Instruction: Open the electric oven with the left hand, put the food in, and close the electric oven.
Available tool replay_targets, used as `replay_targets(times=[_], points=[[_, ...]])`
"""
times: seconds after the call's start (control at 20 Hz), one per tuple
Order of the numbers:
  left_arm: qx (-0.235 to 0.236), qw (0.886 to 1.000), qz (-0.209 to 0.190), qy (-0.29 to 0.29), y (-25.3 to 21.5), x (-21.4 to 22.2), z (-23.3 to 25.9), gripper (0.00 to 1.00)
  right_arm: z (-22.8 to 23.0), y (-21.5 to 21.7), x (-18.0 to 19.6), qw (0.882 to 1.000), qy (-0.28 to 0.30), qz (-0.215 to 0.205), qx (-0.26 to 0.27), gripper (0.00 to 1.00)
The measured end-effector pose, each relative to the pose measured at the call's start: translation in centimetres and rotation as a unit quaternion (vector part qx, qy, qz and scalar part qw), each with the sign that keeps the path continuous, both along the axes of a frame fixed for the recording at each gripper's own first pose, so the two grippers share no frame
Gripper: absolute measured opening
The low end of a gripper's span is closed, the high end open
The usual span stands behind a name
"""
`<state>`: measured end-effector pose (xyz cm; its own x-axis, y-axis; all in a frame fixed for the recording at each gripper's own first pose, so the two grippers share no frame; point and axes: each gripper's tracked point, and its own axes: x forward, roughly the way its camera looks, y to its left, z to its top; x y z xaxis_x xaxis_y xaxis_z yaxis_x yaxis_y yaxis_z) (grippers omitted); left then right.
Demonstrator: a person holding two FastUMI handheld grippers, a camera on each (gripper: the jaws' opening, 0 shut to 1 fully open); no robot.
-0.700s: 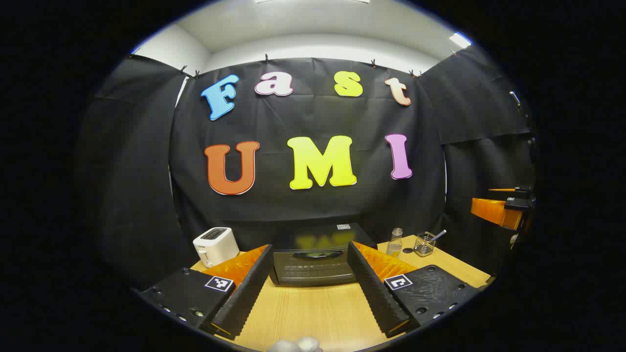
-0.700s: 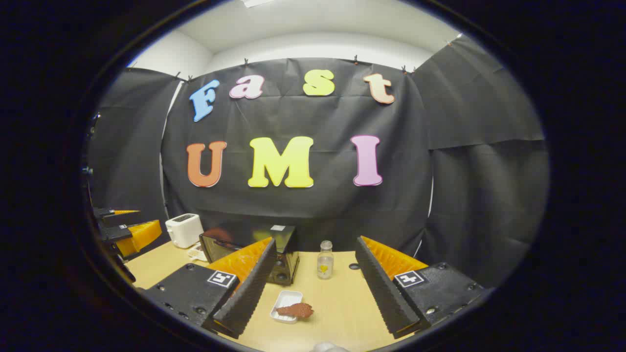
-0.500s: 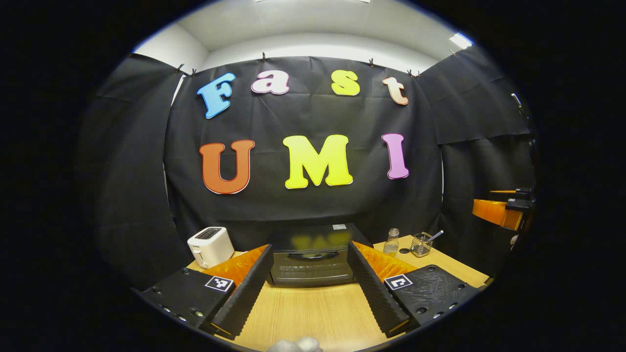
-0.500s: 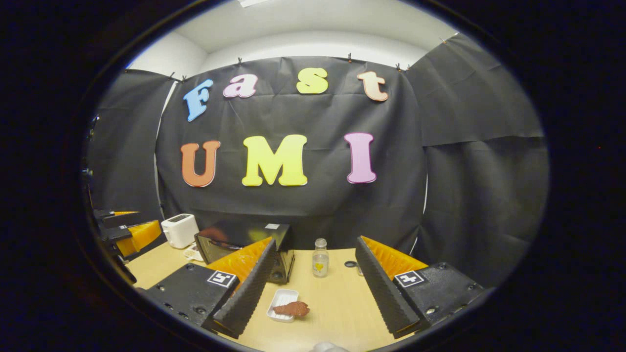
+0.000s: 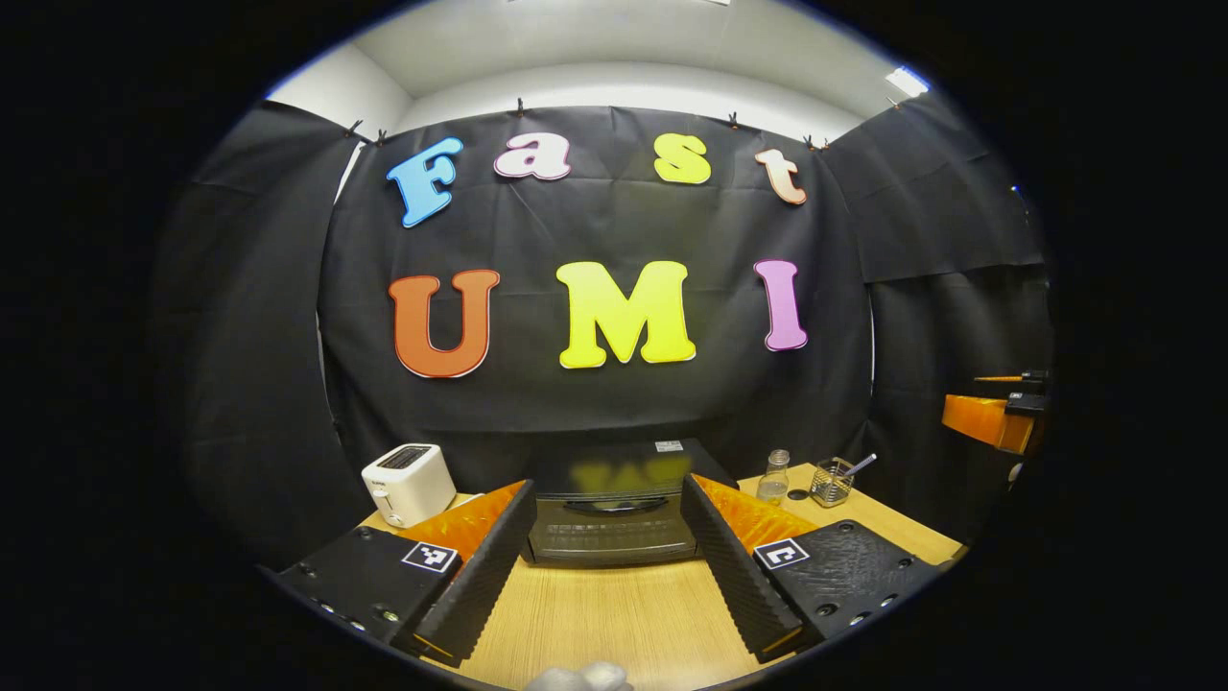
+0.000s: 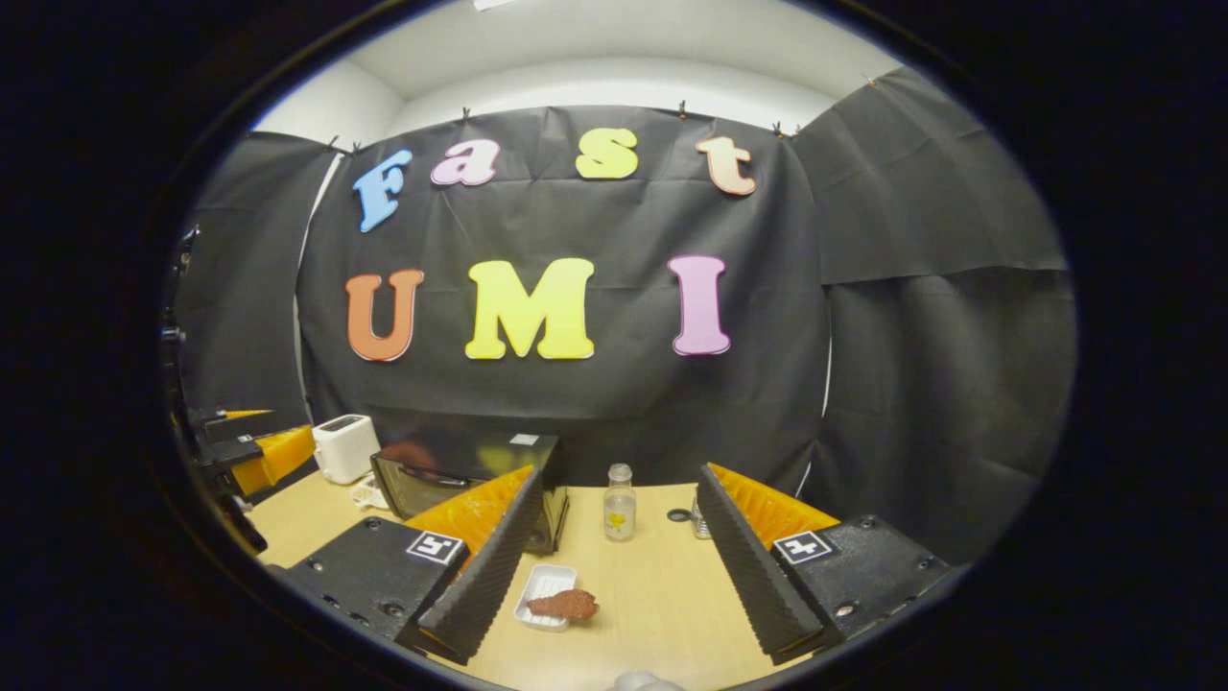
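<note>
We see the electric oven (image 5: 614,513) closed on the worktop (image 5: 614,614). Right of it, a white tray (image 6: 543,597) holds the brown food (image 6: 563,605). Left claw (image 5: 609,561) and right claw (image 6: 614,566) gape, grasping nothing.

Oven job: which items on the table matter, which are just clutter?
Job:
black electric oven, door shut
reddish-brown food piece on small white tray
left hand-held gripper, open

Clutter:
white toaster
small clear glass bottle
wire mesh cup holding a utensil
</note>
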<state>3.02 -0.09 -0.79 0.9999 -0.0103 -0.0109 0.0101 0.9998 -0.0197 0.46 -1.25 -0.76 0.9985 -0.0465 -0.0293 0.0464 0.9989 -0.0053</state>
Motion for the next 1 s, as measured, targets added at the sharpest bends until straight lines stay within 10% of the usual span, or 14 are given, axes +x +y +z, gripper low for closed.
replay_targets(times=[1.0], points=[[0.008,0.997,-0.010,0.075,-2.2,21.0,-10.3,0.96,-2.4,-6.2,-4.2,0.993,0.073,-0.096,0.010,1.00]])
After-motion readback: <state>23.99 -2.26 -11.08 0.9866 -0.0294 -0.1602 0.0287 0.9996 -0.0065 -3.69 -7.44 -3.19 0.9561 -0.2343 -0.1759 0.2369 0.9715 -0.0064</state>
